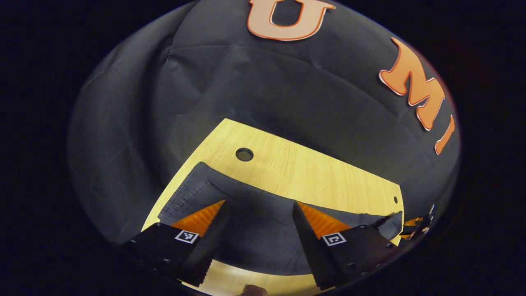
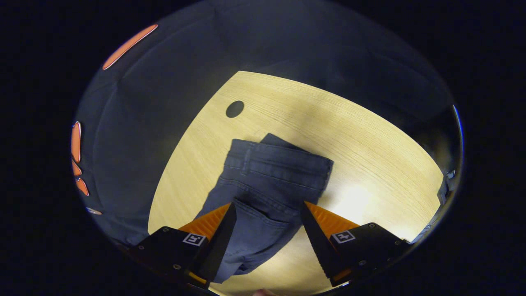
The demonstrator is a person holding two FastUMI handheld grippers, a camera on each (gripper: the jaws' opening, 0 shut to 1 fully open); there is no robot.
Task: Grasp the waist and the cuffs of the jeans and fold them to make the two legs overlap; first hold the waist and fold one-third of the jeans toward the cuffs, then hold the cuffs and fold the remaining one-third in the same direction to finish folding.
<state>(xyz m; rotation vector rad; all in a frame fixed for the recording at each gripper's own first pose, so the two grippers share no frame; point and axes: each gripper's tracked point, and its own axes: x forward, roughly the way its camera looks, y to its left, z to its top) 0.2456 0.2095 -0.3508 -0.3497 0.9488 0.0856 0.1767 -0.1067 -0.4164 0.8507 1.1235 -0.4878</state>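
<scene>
While both grippers are hovering with their jaws spread and gripping nothing, the jeans (image 2: 267,181) are lying flat on the bench (image 2: 370,135), and neither third looks folded yet. In the right gripper view the waist (image 2: 283,158) is pointing toward the far edge of the bench, short of the round hole (image 2: 234,109) near the far left corner, with a second layer peeking out behind the waistband, so the legs are probably stacked already, though not squarely. The right gripper (image 2: 267,230) is hanging above the seat and back pocket (image 2: 263,209), its fingers straddling the cloth without touching it as far as I can tell. In the left gripper view the cuffs (image 1: 187,195) are lying near the left edge of the bench, one hem offset over the other, and the left gripper (image 1: 259,230) is sitting over the leg cloth just behind them, released. Risks from here, as I judge them: the right gripper is sitting well back from the waistband, so closing here would be pinching the pocket area or only the top layer, and the lower layer would be dragging and bunching on the lift. The offset layers at both ends are inviting a crooked fold. Lifting one end alone could be sliding the whole garment across the smooth wood.
</scene>
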